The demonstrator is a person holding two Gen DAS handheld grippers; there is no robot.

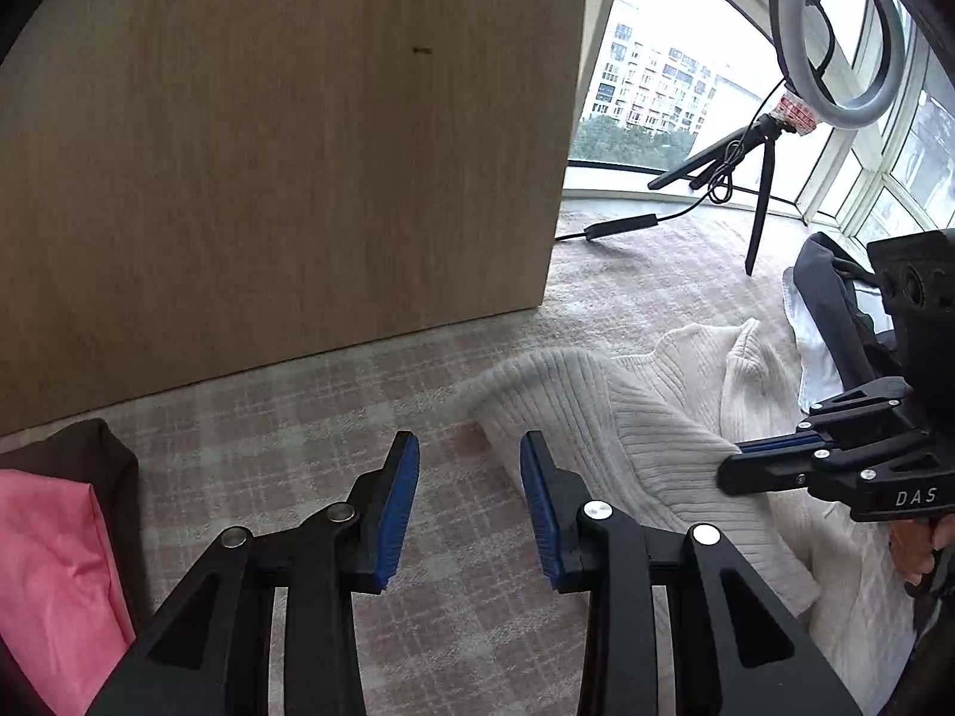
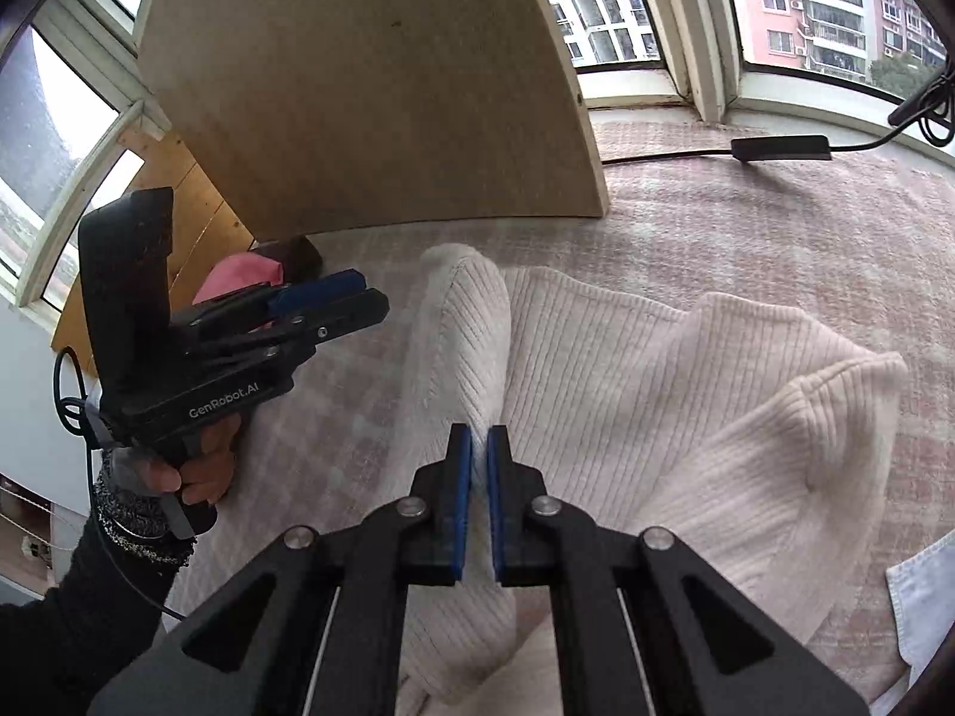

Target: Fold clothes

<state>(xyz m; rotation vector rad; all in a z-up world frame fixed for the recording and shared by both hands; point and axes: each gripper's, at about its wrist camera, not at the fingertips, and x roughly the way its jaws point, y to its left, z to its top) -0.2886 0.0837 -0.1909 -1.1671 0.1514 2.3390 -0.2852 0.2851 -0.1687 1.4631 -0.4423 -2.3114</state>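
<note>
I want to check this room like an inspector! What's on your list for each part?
Surface: pink checked cover, mostly bare.
Job's things: cream ribbed sweater, spread out and rumpled, one sleeve folded across.
Clutter: pink cloth on a brown one; dark and white garments at the edge.
Grippers: left tongs open, empty, over the cover; right tongs shut on the sweater.
Cables: black cord with inline switch on the cover.
Surroundings: wooden board, ring light on tripod, windows.

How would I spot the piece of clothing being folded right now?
Find the tall wooden board standing on the checked cloth. In front of it lies the sweater, pinched by the right gripper: cream and ribbed, unlike the smooth pink garment nearby.
</note>
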